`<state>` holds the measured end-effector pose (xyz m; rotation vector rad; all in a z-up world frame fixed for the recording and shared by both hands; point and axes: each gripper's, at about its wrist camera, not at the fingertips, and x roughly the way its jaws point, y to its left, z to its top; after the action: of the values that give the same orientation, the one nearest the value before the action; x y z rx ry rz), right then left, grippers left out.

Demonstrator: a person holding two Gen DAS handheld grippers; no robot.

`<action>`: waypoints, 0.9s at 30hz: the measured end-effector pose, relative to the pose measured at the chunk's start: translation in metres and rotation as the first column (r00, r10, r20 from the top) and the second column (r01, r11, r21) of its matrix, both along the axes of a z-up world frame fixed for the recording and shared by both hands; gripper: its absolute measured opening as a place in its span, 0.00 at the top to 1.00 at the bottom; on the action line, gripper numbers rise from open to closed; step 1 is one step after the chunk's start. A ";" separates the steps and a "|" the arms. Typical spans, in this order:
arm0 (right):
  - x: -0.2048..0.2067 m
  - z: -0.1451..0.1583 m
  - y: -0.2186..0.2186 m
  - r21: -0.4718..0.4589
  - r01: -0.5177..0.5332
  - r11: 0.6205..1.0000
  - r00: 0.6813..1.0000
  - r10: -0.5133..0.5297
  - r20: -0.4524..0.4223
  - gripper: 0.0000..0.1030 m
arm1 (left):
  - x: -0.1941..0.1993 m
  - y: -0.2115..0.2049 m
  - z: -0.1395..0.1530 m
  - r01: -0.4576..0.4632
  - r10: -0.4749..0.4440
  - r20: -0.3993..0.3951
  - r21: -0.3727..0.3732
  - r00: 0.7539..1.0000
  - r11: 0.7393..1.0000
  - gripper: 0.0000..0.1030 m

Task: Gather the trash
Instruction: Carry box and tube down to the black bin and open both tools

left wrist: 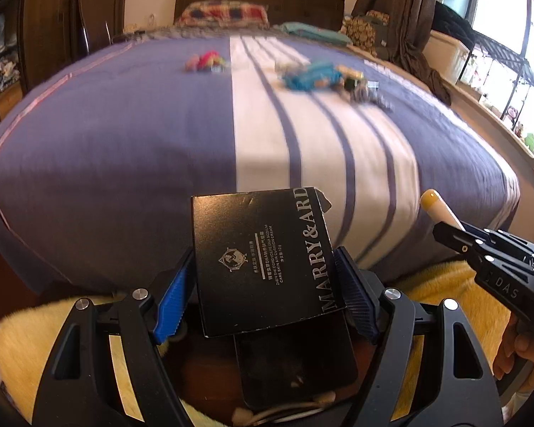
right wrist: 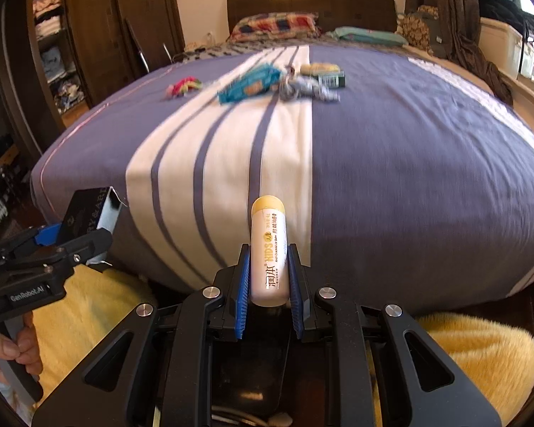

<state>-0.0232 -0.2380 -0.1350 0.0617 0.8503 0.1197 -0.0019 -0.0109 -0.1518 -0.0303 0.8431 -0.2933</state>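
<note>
My left gripper [left wrist: 265, 284] is shut on a black cardboard box [left wrist: 263, 259] printed "MARRY&ARD", held at the foot of the bed; the box also shows in the right wrist view [right wrist: 89, 213]. My right gripper [right wrist: 268, 281] is shut on a white tube with a yellow cap [right wrist: 268, 249], pointing up; its cap shows in the left wrist view [left wrist: 434, 203]. More trash lies far up the bed: a blue wrapper [right wrist: 249, 85], a pink wrapper [right wrist: 183, 85], a grey crumpled heap [right wrist: 302, 89] and a dark small box [right wrist: 331, 78].
The bed [right wrist: 409, 142] has a purple cover with a white striped band. A yellow fluffy rug [right wrist: 480, 348] lies below at the foot. A wardrobe [right wrist: 71, 35] stands left, curtains and a window shelf [left wrist: 498, 71] right. Pillows [right wrist: 274, 25] rest by the headboard.
</note>
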 end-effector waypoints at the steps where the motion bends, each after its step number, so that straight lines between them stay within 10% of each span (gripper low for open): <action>1: -0.002 -0.006 -0.001 0.005 0.001 1.000 1.000 -0.001 -0.017 0.80 | -0.002 -0.001 -0.006 0.005 -0.005 -0.012 0.000 1.000 1.000 0.30; 27: 0.016 -0.125 0.019 0.062 -0.053 0.997 0.923 0.073 -0.379 0.80 | 0.012 -0.026 -0.129 0.106 -0.087 -0.368 0.032 0.926 0.994 0.30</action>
<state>-0.0077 -0.2188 -0.2603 0.1075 1.2397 0.1940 0.0098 -0.0368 -0.2809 0.0050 1.2260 -0.3653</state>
